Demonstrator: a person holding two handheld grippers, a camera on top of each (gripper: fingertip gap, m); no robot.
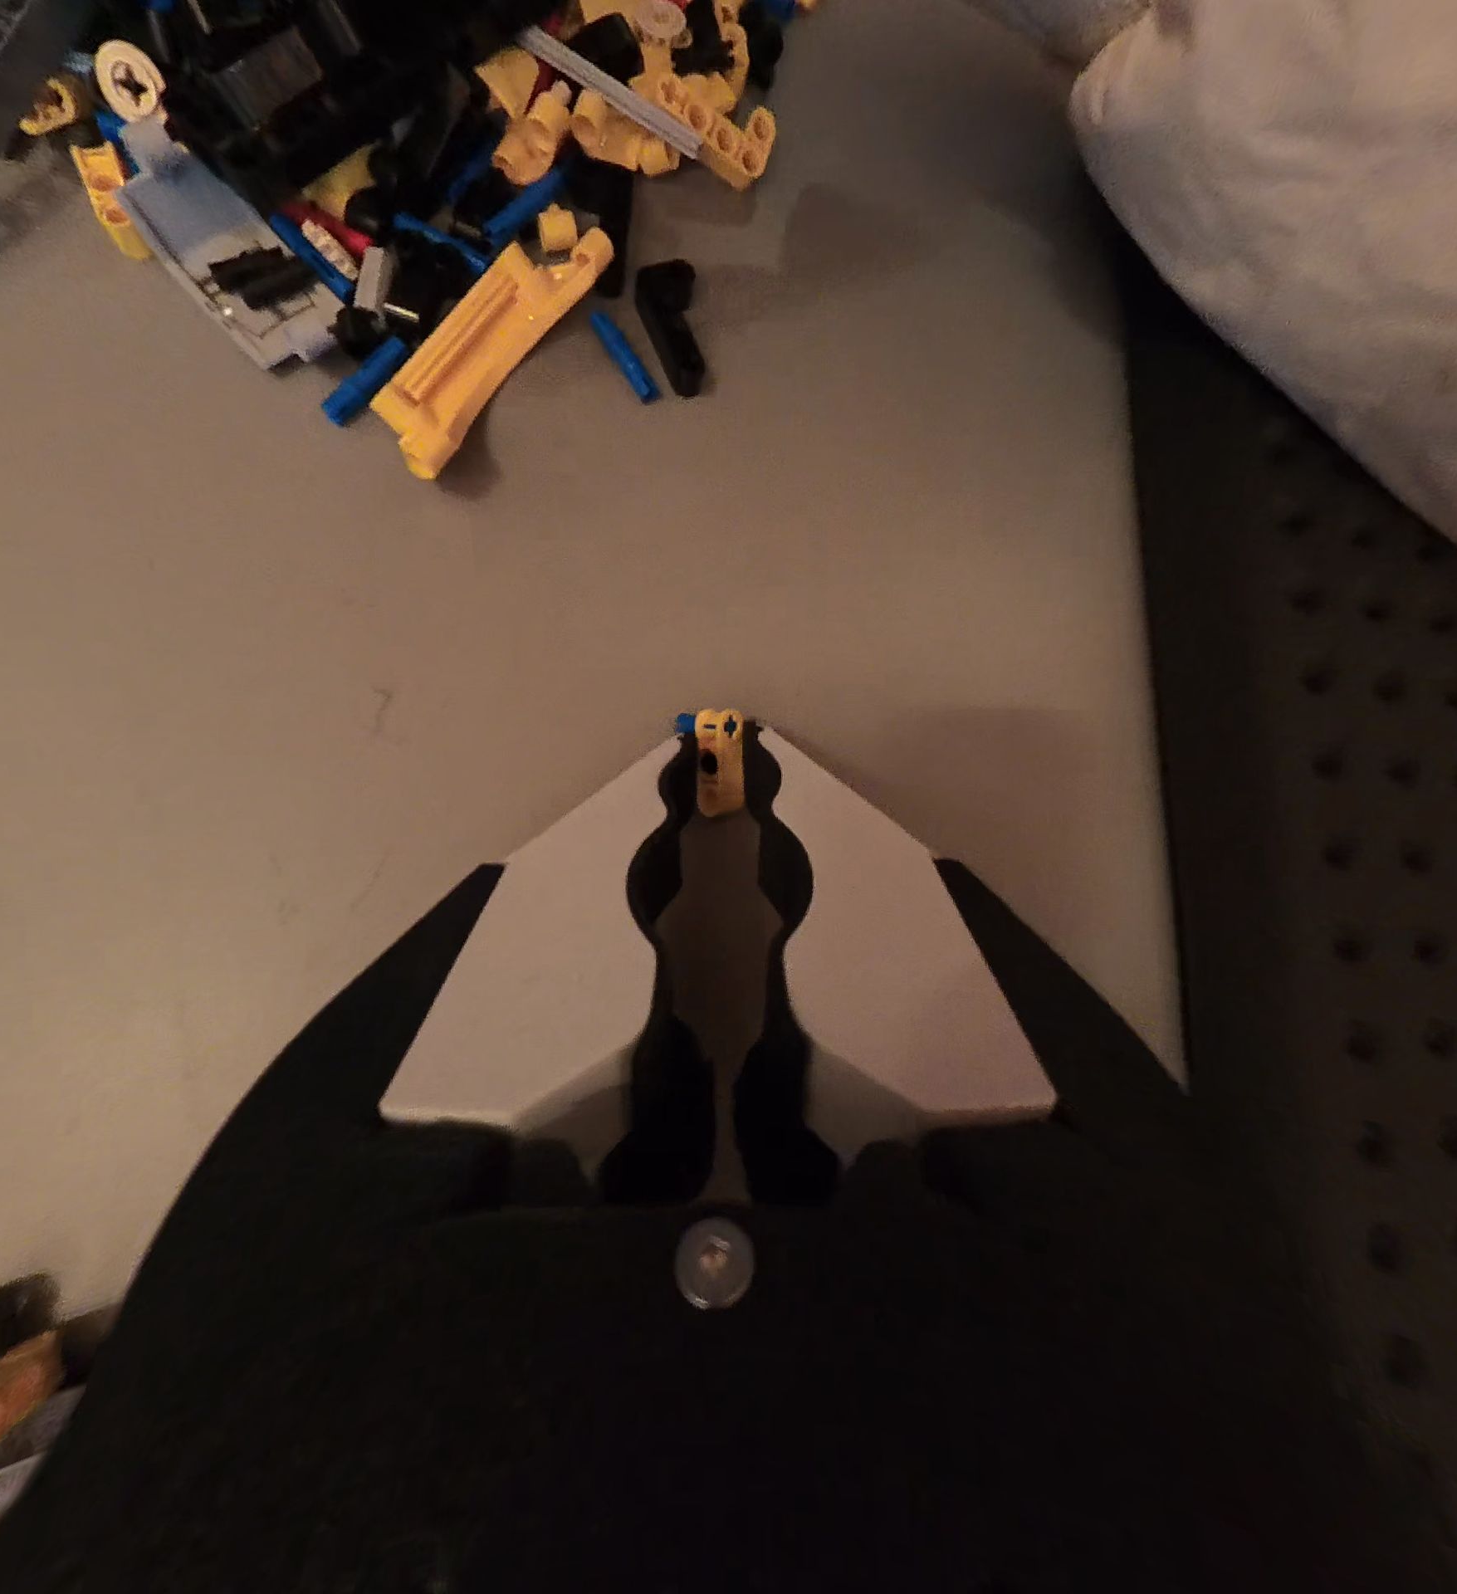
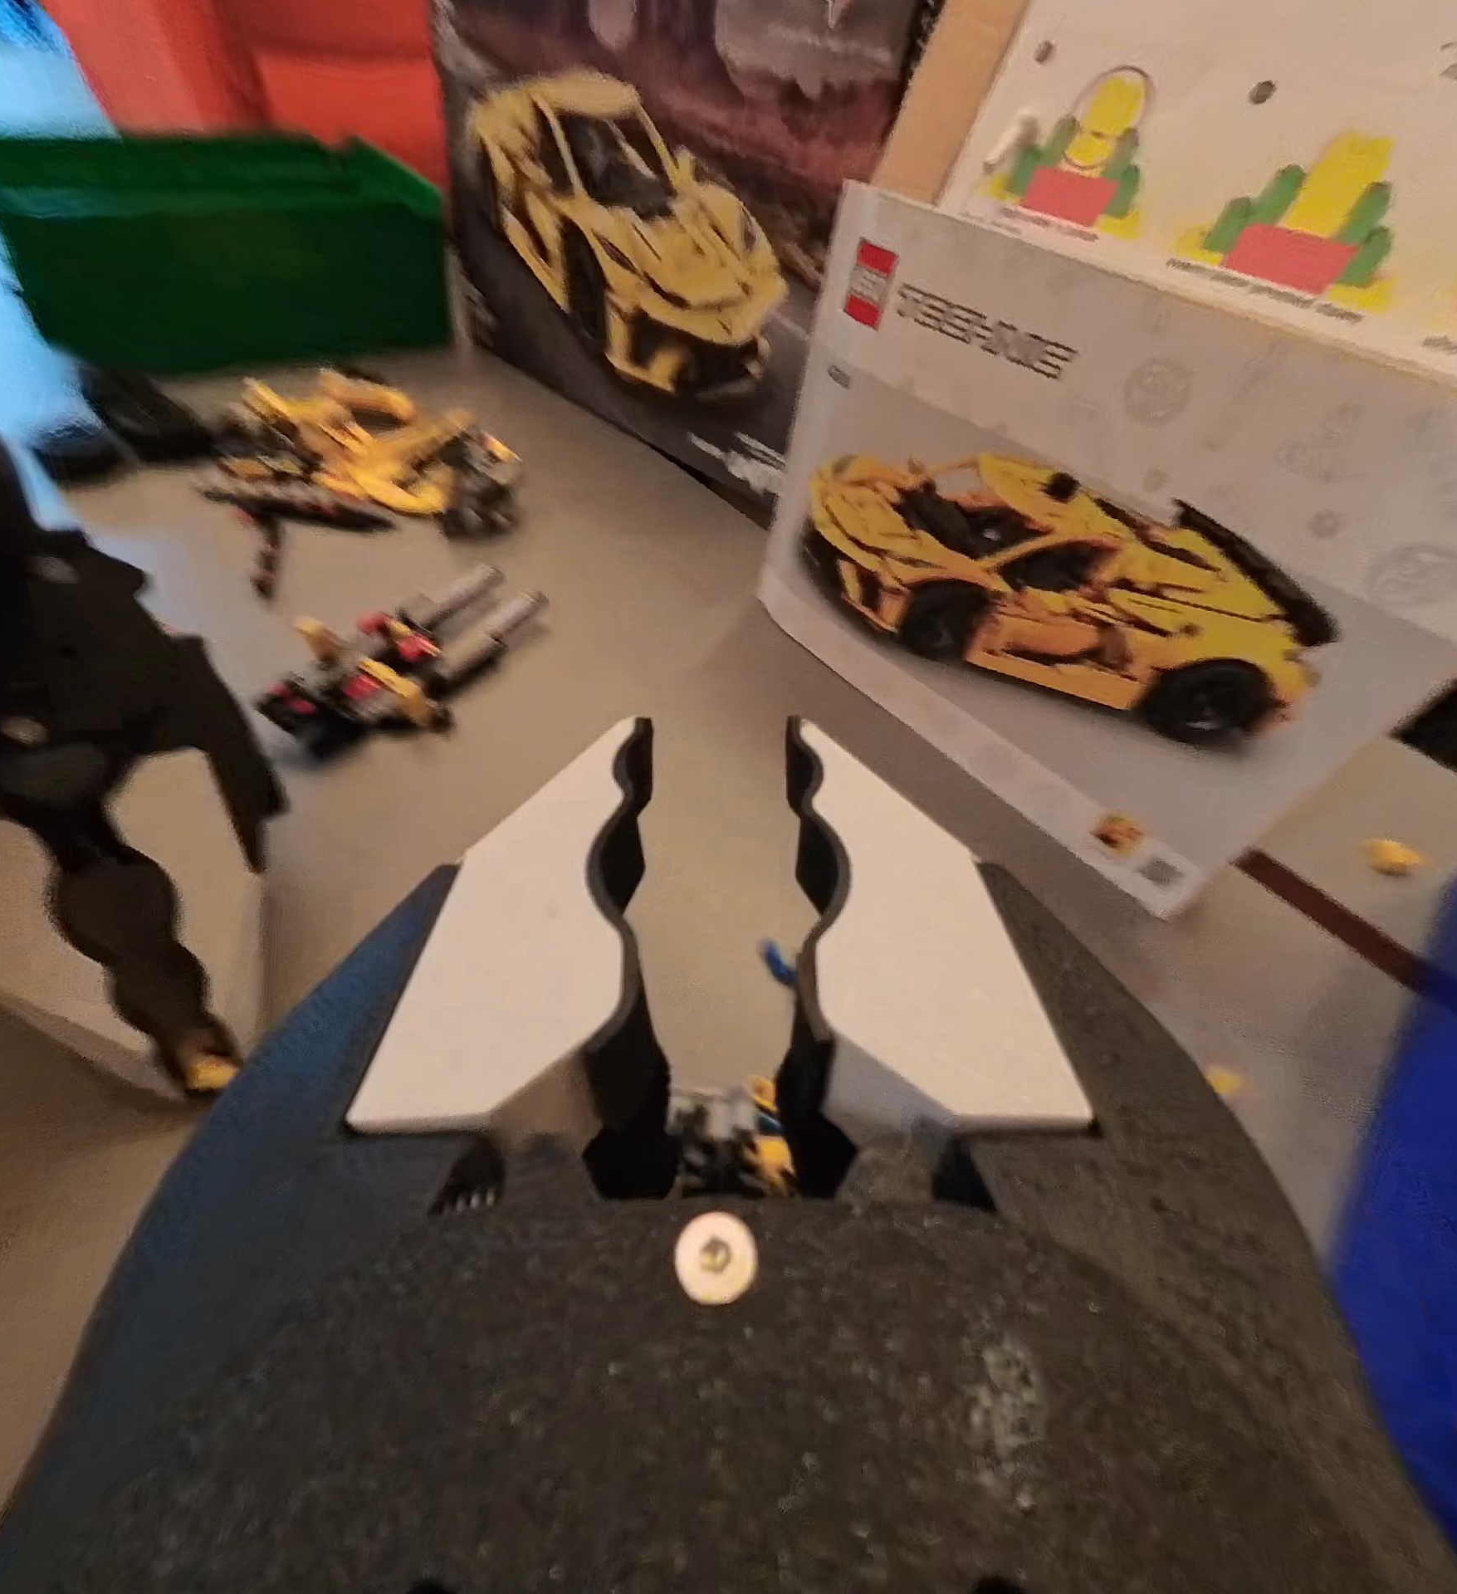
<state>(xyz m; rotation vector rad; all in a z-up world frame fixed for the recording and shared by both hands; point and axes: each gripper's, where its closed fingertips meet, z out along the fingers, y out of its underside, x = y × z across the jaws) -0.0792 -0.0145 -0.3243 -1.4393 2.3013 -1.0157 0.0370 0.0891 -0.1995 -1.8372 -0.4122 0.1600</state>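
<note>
Between gripper (image 1: 718,733) tips, yellow piece (image 1: 718,763)

A small yellow connector piece (image 1: 718,770) (blue pin through it) sits pinched upright above the grey table (image 1: 190,690).

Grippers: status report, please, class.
Left gripper shut on yellow piece with blue pin. Right gripper open, empty. Parts pile ahead of left.

The right gripper (image 2: 718,733) hangs with jaws apart, gripping nothing, above the grey table (image 2: 664,552); ahead stand a booklet (image 2: 1095,517) picturing a yellow car and, blurred, seemingly part-built yellow assemblies (image 2: 371,457).
</note>
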